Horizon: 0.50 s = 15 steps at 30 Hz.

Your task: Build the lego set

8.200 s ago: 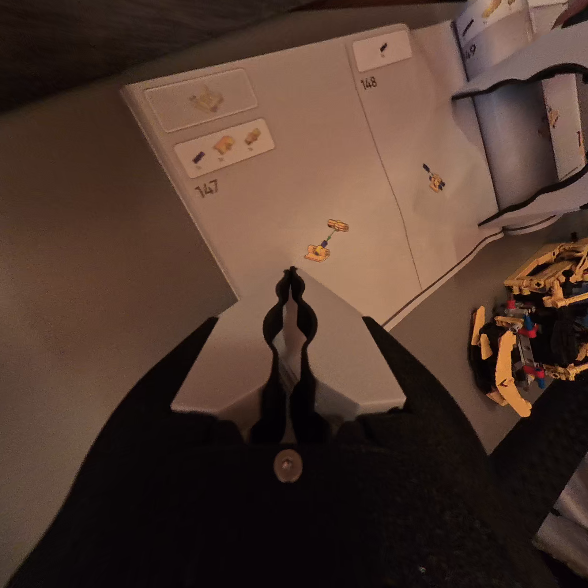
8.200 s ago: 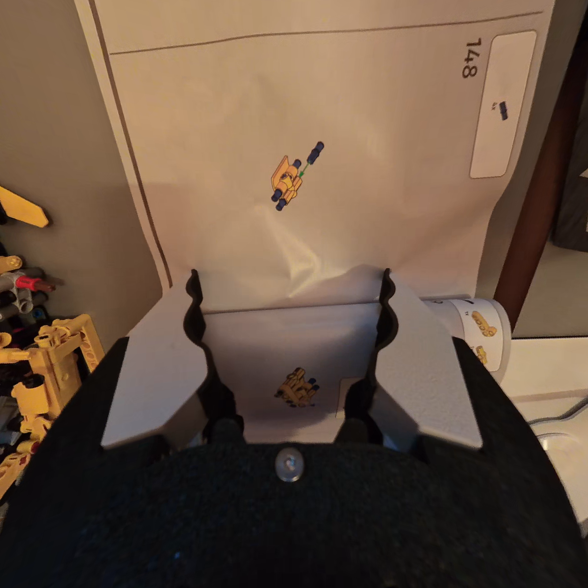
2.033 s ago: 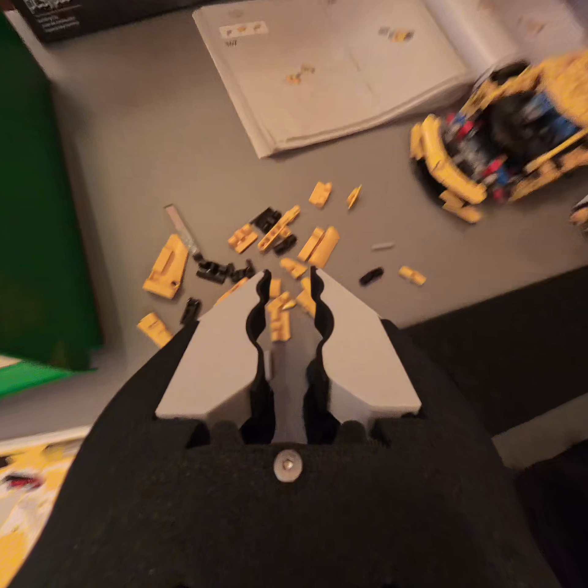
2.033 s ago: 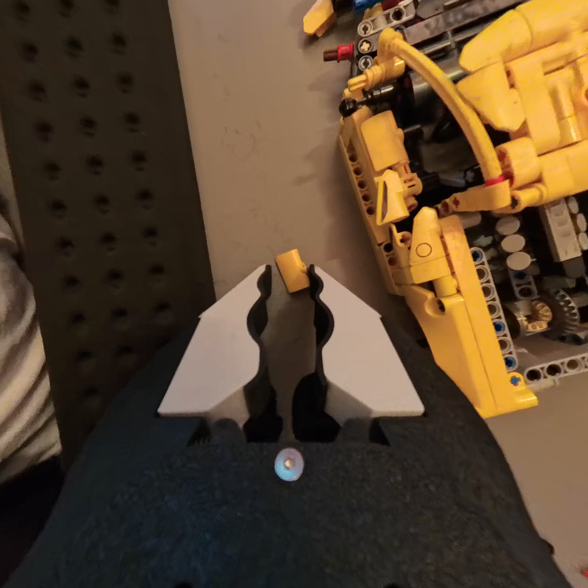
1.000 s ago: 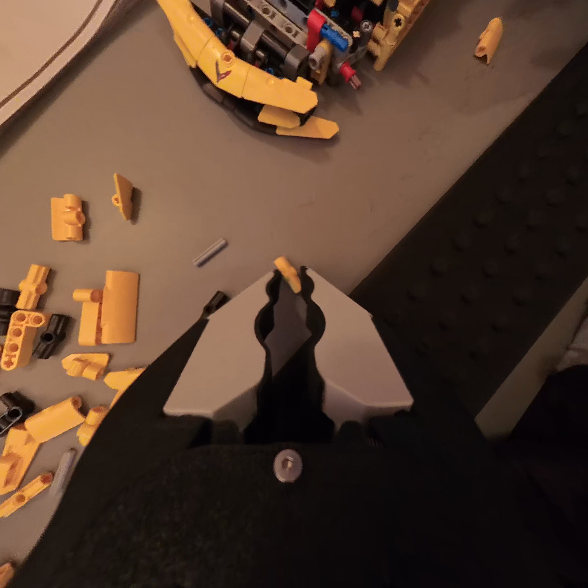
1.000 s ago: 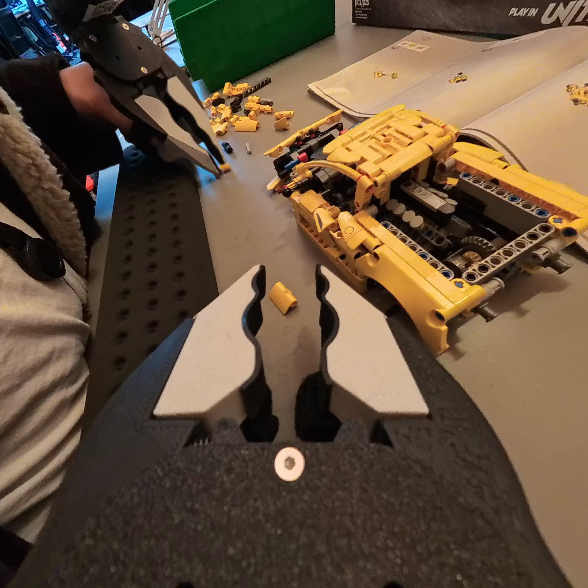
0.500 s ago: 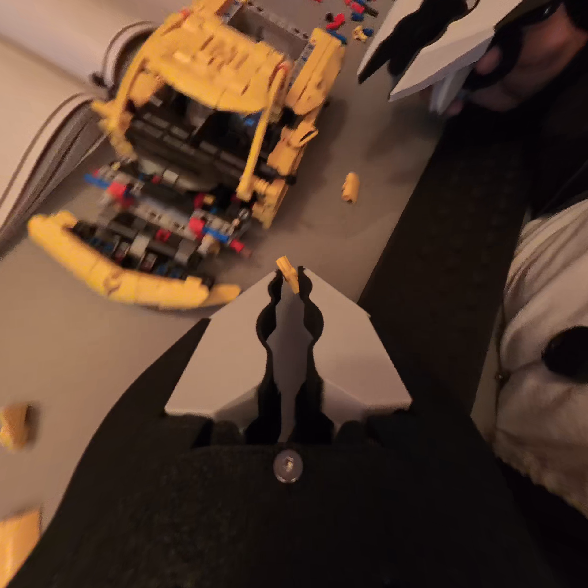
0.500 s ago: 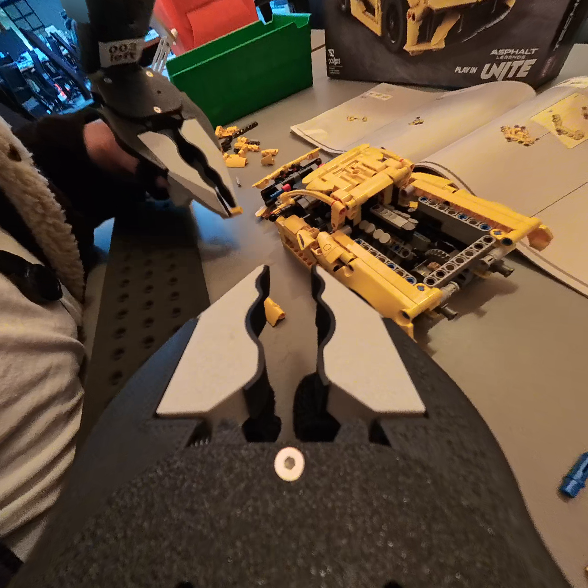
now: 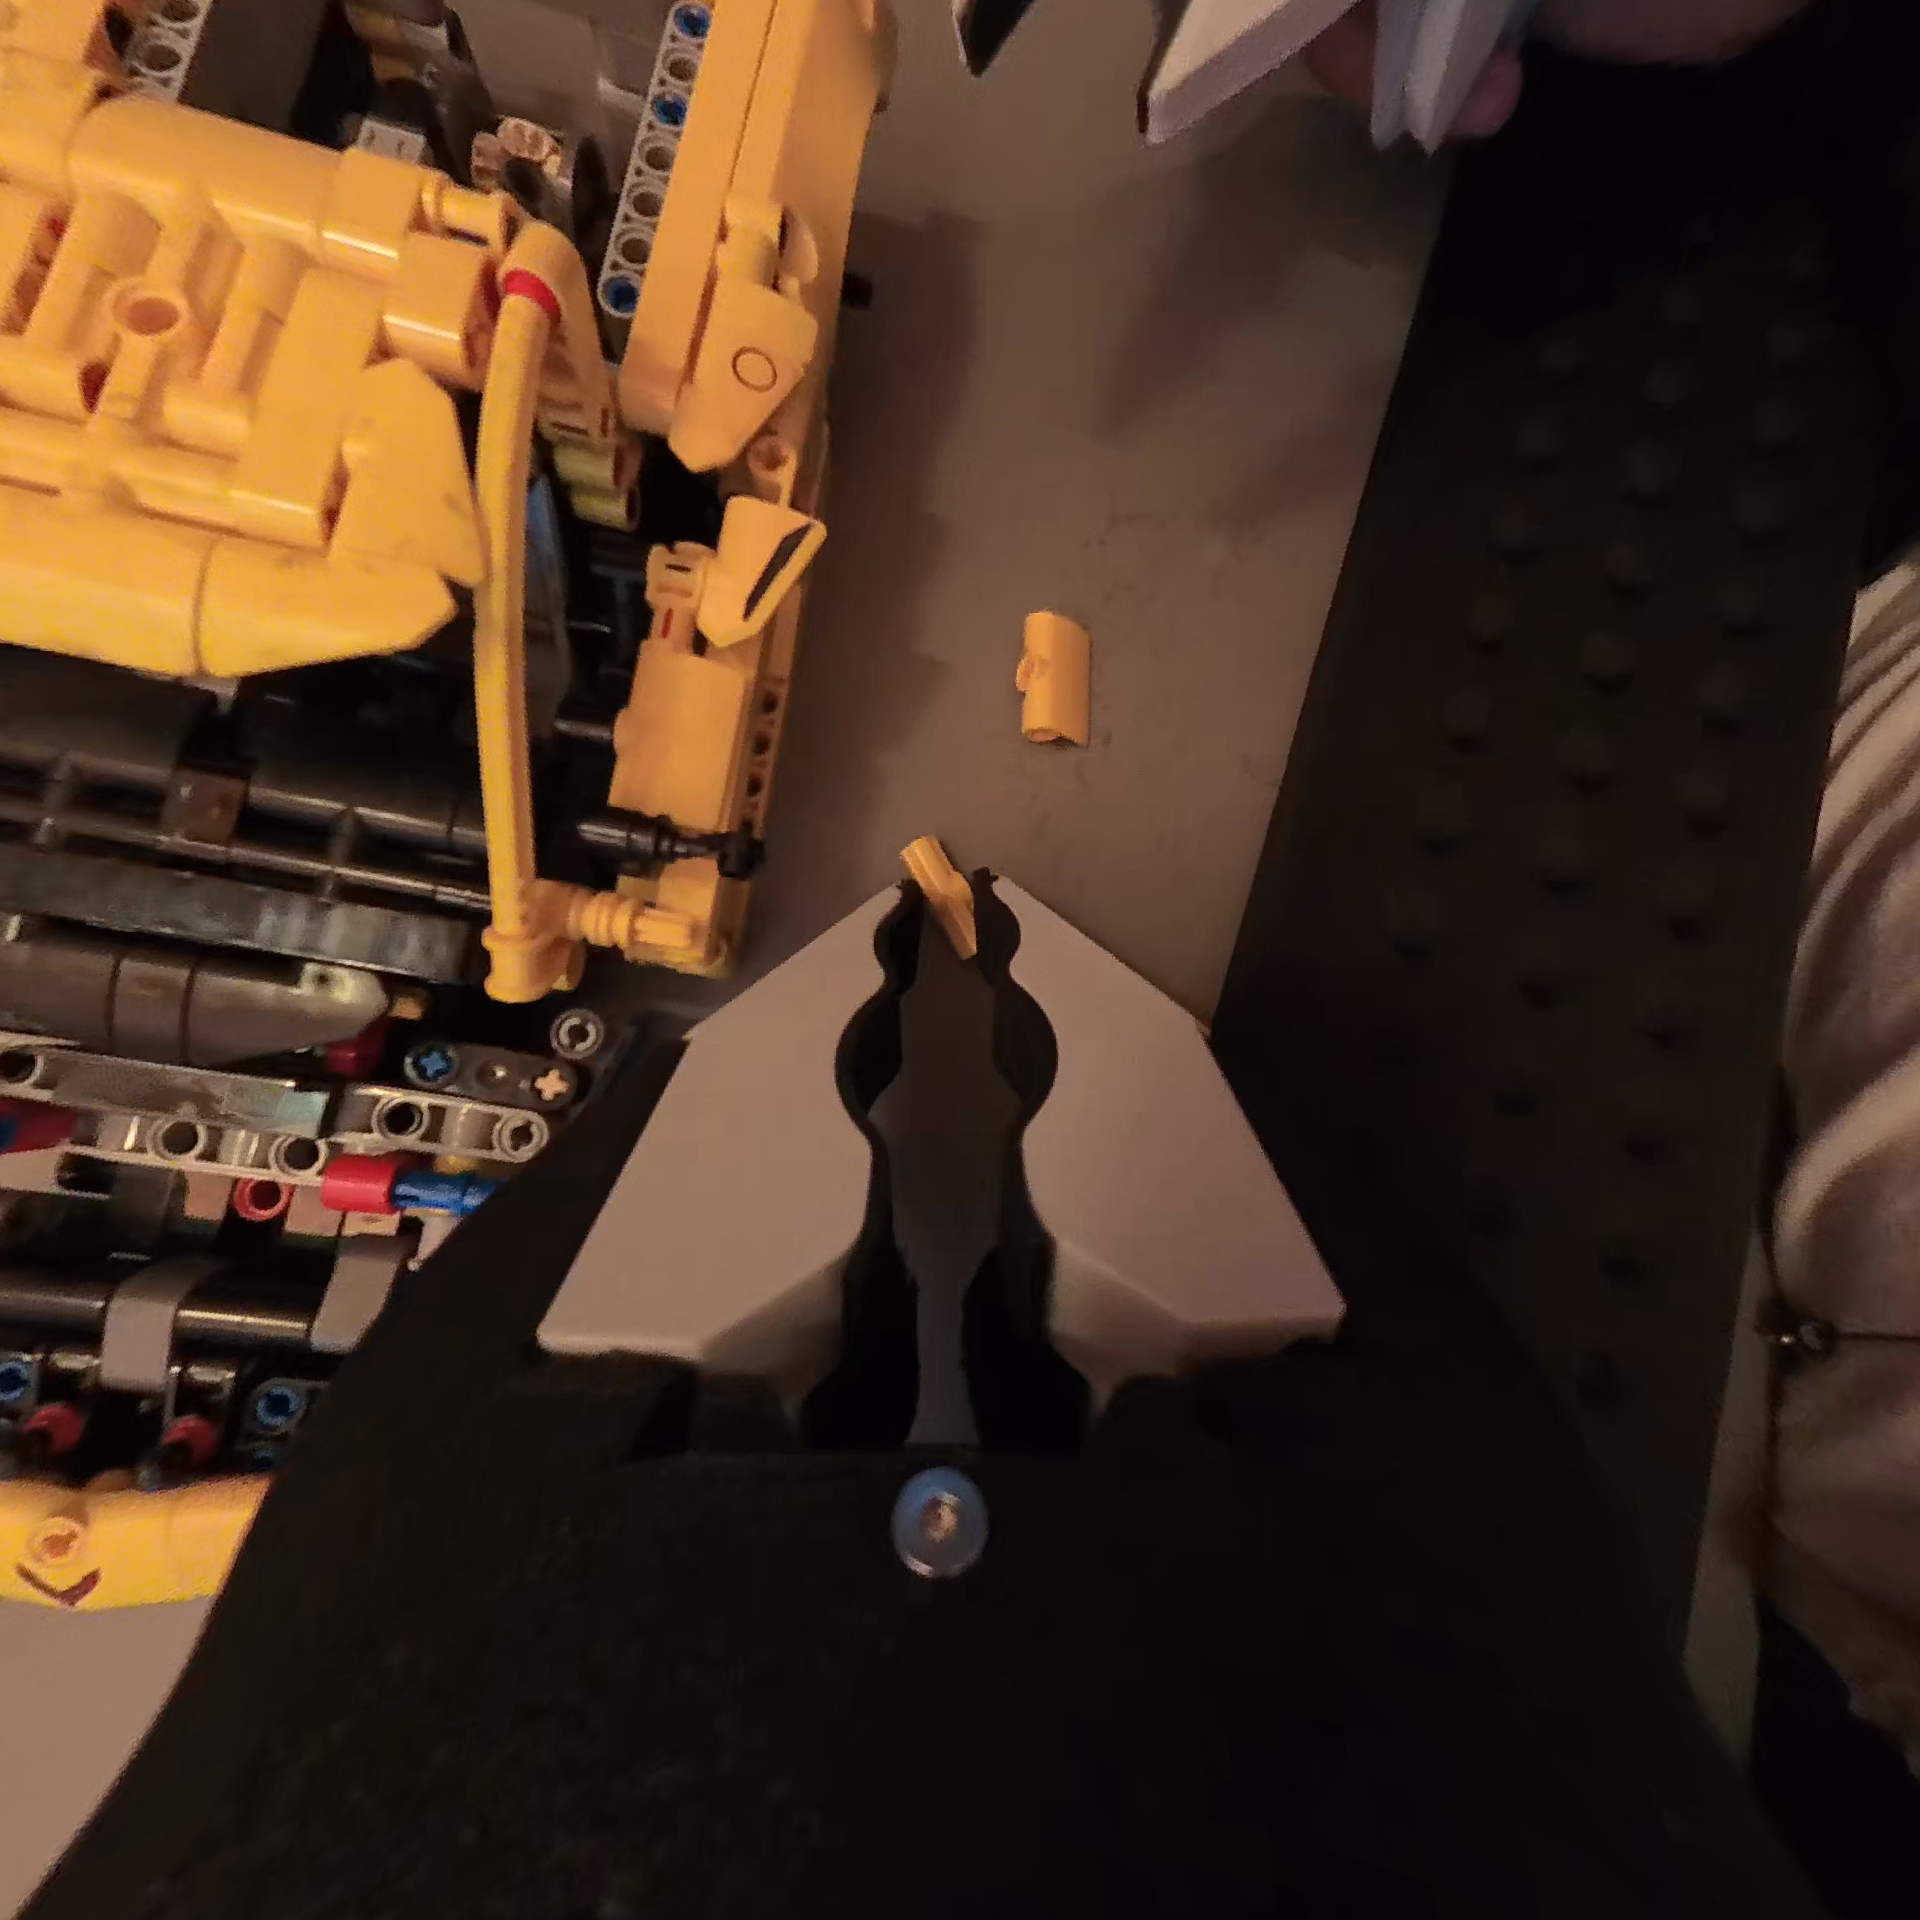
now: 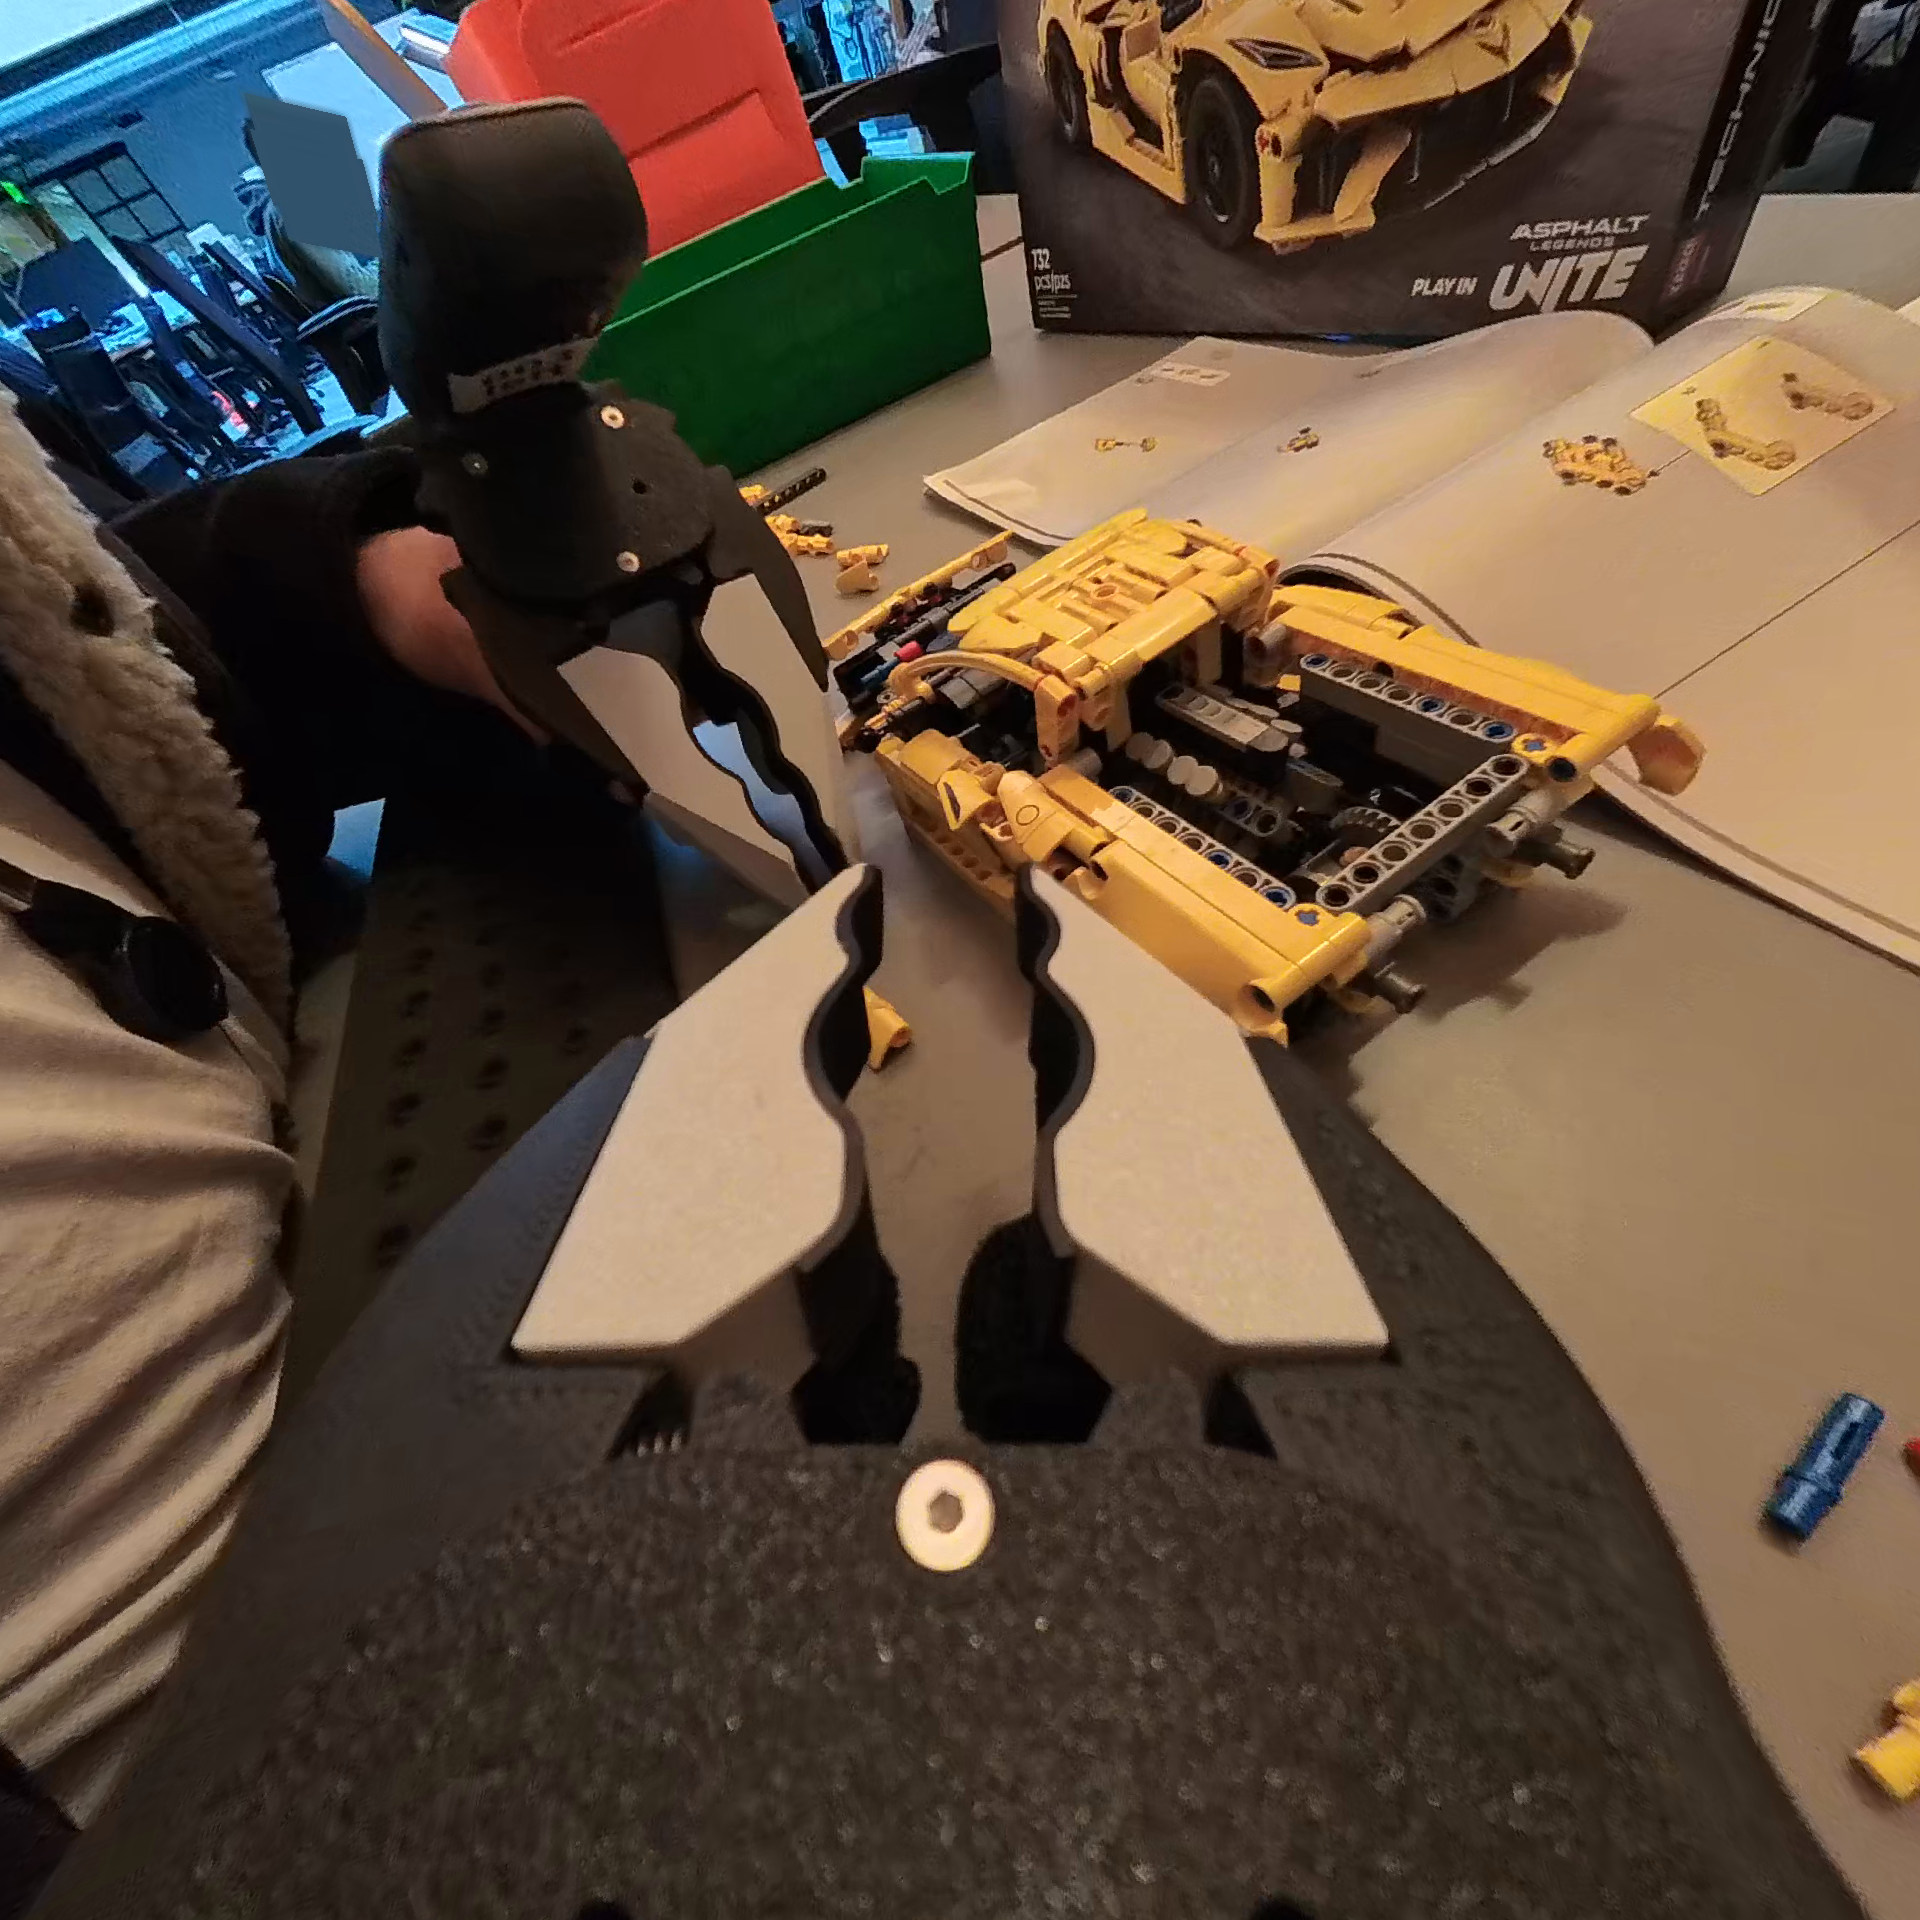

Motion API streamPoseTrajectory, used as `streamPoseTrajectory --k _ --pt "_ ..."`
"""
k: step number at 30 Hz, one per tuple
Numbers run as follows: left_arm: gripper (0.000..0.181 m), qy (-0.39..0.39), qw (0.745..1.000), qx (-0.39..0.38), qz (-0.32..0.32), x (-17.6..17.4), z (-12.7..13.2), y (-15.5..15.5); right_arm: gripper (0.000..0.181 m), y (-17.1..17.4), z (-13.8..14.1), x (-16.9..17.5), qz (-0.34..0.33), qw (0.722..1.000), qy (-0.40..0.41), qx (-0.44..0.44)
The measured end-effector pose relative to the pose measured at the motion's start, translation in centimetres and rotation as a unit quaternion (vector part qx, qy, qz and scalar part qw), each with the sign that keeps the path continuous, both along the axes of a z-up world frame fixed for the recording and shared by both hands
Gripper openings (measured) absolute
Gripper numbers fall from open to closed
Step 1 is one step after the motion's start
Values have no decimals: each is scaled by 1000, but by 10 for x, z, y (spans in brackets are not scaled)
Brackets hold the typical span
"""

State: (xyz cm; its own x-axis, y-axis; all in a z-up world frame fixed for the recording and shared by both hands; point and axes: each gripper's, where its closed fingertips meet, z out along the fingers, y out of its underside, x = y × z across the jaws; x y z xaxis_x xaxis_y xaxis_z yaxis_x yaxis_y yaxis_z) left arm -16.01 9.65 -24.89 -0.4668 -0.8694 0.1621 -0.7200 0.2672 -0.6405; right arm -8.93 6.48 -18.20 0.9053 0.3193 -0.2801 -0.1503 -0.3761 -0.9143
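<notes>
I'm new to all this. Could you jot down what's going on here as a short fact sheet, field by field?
Scene: a person at a grey table building a yellow car
Left claw: shut on a small yellow pin, held just off the car's side
Right claw: open, empty
Loose piece: yellow, lying on the table between car and black mat
Booklet: open behind the car
Box: upright at the back
Green bin: left of the box
Blue pin: on the table, far right

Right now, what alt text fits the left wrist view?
The left gripper pinches a small yellow piece at its fingertips, above a grey table. A half-built yellow Lego car fills the left; a loose yellow connector lies beside it.
</notes>
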Motion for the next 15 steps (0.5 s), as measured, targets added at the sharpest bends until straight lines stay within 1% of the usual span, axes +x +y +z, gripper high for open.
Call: streamPoseTrajectory --k 4,6,8,9,10,11,13,15 --pt "11 -10 1000 -14 9 1 1 -1 24 1 -2 -1 2 1000 -3 -5" --pt "15 -14 998 -57 19 1 6 -3 23 1 -2 0 1 1000 -3 -5" --pt "20 -29 991 -121 38 2 20 2 23 1 -3 0 0 1000 0 -8" --pt "20 -43 987 -148 54 3 30 11 24 1 -3 1 -1 1000 1 -8" --pt "18 -61 980 -173 72 5 42 24 24 1 -2 2 -4 1000 0 -7" --pt "19 -84 972 -197 96 7 56 40 24 1 -3 3 -7 1000 -1 -8" --pt "23 -152 949 -223 162 12 85 86 24 1 -4 6 -14 1000 -2 -9" --pt "23 -219 923 -245 201 8 114 129 24 1 -3 7 -17 1000 -4 -7"
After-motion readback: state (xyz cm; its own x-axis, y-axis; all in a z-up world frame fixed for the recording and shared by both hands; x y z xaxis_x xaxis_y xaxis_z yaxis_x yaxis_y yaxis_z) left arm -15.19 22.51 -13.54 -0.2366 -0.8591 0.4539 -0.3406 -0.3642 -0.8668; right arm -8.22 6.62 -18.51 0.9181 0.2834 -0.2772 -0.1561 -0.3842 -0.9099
